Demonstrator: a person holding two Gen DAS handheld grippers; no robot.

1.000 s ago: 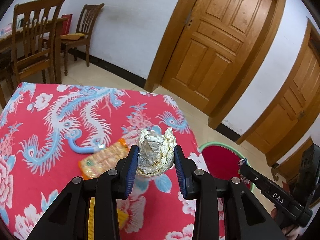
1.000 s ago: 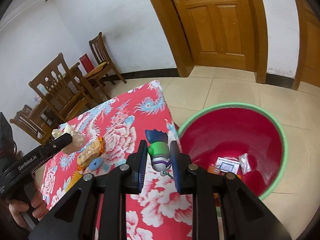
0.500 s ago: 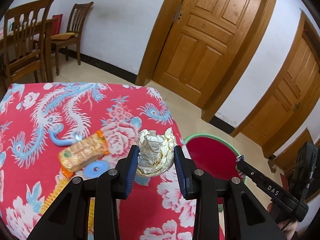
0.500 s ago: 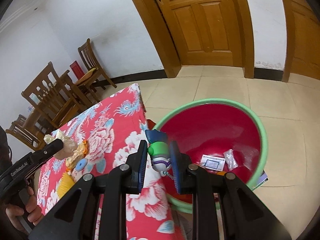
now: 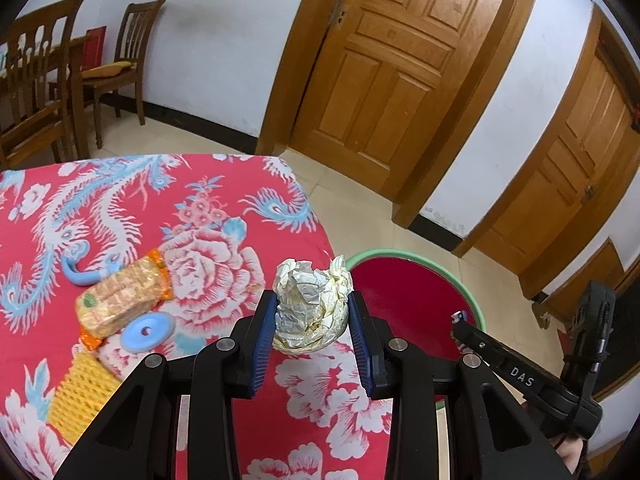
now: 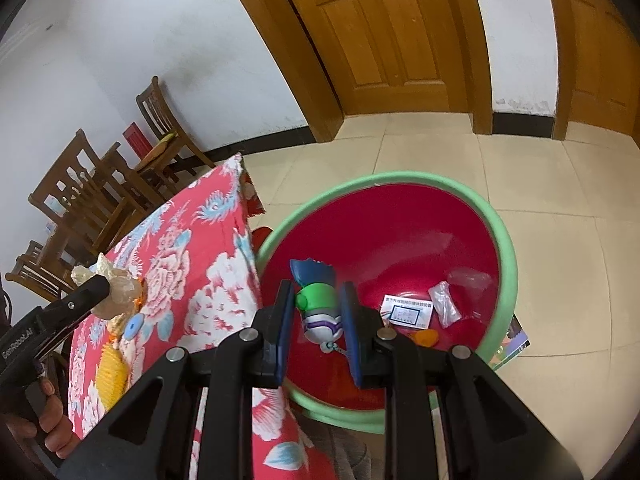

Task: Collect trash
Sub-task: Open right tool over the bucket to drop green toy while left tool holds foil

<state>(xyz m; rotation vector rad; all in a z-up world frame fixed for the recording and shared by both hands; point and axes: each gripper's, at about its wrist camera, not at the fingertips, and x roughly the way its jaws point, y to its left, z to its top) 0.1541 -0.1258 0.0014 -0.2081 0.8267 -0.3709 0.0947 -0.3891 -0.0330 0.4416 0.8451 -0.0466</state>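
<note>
The crumpled paper ball (image 5: 311, 306) sits pinched between the blue pads of the left gripper (image 5: 312, 320), carried above the near corner of the table with its red floral cloth (image 5: 224, 216), not yet over the basin. The jaws are closed only as far as the wad allows, pads pressing both its sides. The small toy figure (image 6: 318, 304), green in the middle with a blue top and a silvery lower part, is clamped the same way in the right gripper (image 6: 316, 316), narrow jaws tight on its flanks, and it hangs over the near inner wall of the red basin with the green rim (image 6: 506, 256).

So this looks like the carrying step: both pieces of trash are lifted and on the way to the basin on the floor beside the table. In the basin lie a printed card (image 6: 406, 312), a clear plastic wrapper (image 6: 444, 304) and an orange scrap (image 6: 426, 336).

Next, I reckon the right jaws need only to part to drop the toy. The left must first travel past the table edge until the paper clears the green rim.

On the cloth lie a packet of biscuits (image 5: 122, 296), a blue disc (image 5: 146, 330), a blue hook (image 5: 82, 268) and a yellow ridged piece (image 5: 82, 396).
</note>
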